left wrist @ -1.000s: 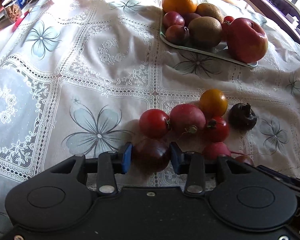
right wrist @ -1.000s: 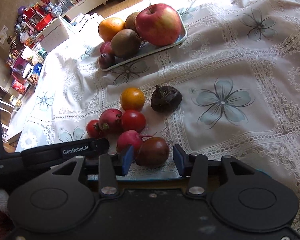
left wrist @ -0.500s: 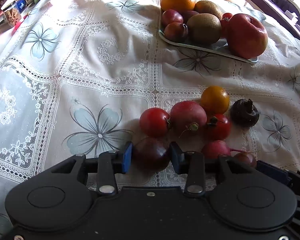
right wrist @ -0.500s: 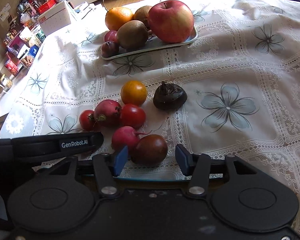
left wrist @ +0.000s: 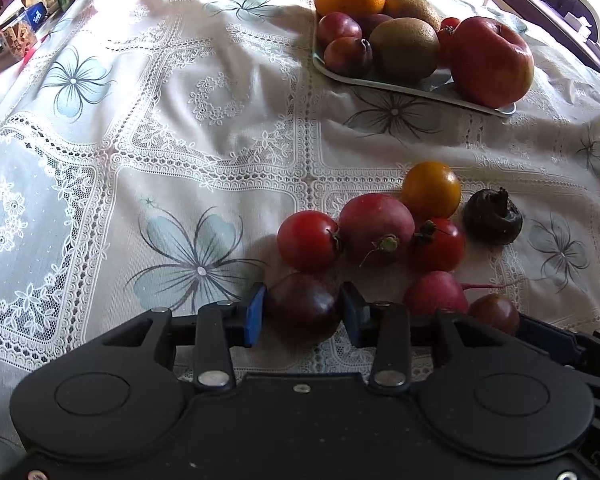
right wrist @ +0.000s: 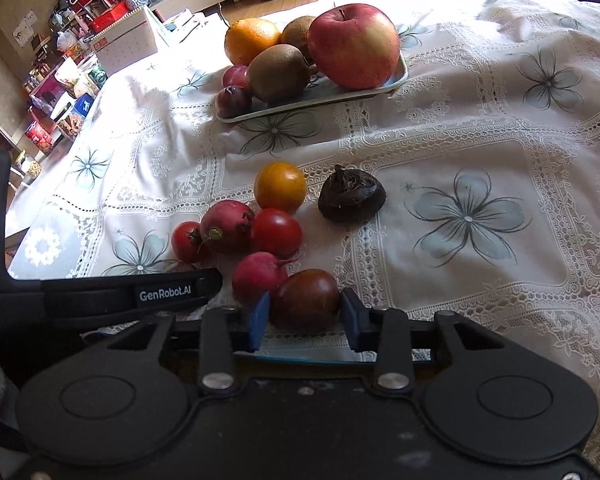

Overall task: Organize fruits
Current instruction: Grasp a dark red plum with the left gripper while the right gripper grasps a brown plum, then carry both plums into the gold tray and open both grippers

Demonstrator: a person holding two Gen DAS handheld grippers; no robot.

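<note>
Left wrist view. The left gripper (left wrist: 302,314) is seen with its blue pads set against both flanks of a dark purple fruit (left wrist: 305,306), which is clamped between them on the lace tablecloth (left wrist: 204,120). The underside of this fruit is hidden by the gripper body. Just beyond, a loose cluster is found: a red tomato (left wrist: 308,240), a large radish (left wrist: 376,228), an orange tomato (left wrist: 431,190), a second red tomato (left wrist: 440,245), and a wrinkled dark fruit (left wrist: 493,216) slightly apart. A small radish (left wrist: 436,292) and a brown tomato (left wrist: 494,312) are partly cut off by the gripper housing. The tray (left wrist: 380,82) of apple, kiwis, plums and orange is noted farther back. Open cloth is left to the left side.

Right wrist view. The right gripper (right wrist: 305,316) brackets the brown tomato (right wrist: 306,298); the left pad looks touching, the right pad's contact cannot be judged, so its grip cannot be told. The purple fruit is hidden behind the other tool's arm. Wide bare cloth lies to the right; the table edge is seen at far left.
</note>
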